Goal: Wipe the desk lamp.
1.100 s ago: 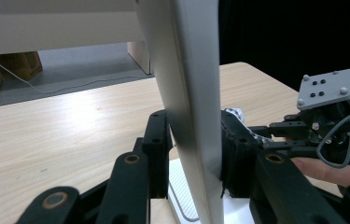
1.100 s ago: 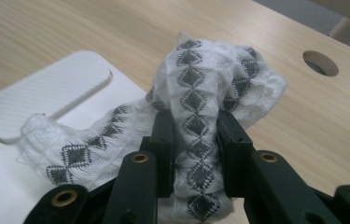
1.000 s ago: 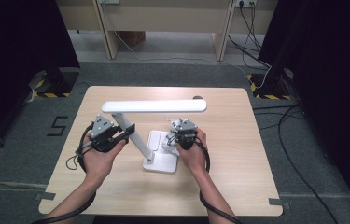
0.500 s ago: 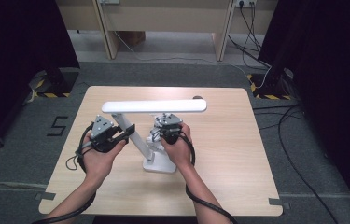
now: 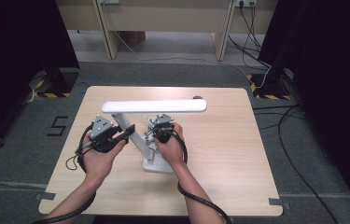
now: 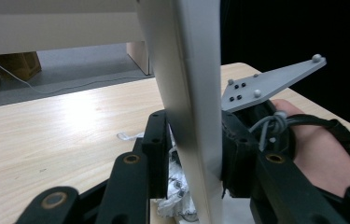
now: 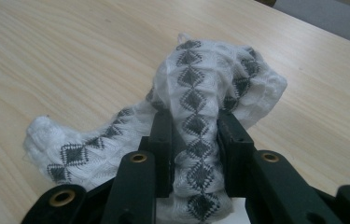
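While left gripper (image 6: 189, 154) clamps lamp arm (image 6: 186, 93), right gripper (image 7: 193, 140) pinches patterned cloth (image 7: 196, 88), beside lamp base (image 5: 156, 164)

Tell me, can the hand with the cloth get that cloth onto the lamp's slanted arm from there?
Probably yes. The right gripper pinches the patterned cloth right beside the lamp's arm, with nothing between them in the high view. The left gripper clamps that arm, so the part under its jaws stays covered.

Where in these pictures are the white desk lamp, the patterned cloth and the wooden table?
white desk lamp (image 5: 154, 106), high view, on the middle of its long flat head.
patterned cloth (image 7: 196, 100), right gripper view, on the diamond stripe above the jaws.
wooden table (image 5: 228, 149), high view, on the bare top right of the lamp.
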Tool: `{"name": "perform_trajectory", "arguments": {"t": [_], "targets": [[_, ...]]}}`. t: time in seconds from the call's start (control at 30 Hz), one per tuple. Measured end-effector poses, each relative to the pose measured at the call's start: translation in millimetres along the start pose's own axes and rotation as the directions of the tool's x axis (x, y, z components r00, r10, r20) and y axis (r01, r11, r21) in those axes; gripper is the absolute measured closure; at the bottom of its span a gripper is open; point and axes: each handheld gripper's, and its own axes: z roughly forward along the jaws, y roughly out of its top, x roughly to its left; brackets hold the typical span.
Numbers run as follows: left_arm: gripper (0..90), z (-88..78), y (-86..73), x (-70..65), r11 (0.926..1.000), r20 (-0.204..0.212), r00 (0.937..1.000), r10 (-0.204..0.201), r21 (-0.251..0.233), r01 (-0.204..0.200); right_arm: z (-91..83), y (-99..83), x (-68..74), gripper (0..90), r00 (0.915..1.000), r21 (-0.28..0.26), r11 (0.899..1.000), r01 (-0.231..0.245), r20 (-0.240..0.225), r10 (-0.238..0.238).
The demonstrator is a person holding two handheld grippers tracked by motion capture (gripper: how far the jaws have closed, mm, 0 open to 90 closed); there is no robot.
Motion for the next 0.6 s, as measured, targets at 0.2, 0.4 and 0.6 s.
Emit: {"name": "perform_trajectory", "arguments": {"t": [0.2, 0.4, 0.6], "targets": [[66.9, -0.4, -0.1, -0.1, 1.0000, 0.001, 1.0000, 0.001, 0.000, -0.001, 4.0, -3.0, -1.8, 71.4, 0.9998, 0.021, 1.000, -0.020, 0.004, 0.020], [67.3, -0.7, -0.2, -0.8, 1.0000, -0.003, 1.0000, 0.003, 0.000, -0.003, 2.5, -6.9, -5.6, 71.3, 0.9999, 0.019, 1.000, -0.010, 0.008, 0.010], [67.6, -0.8, -0.2, -1.8, 1.0000, -0.009, 0.9999, 0.007, 0.001, -0.007, -4.8, -13.6, -17.5, 71.3, 0.9994, 0.038, 0.999, -0.014, 0.032, 0.012]]}}
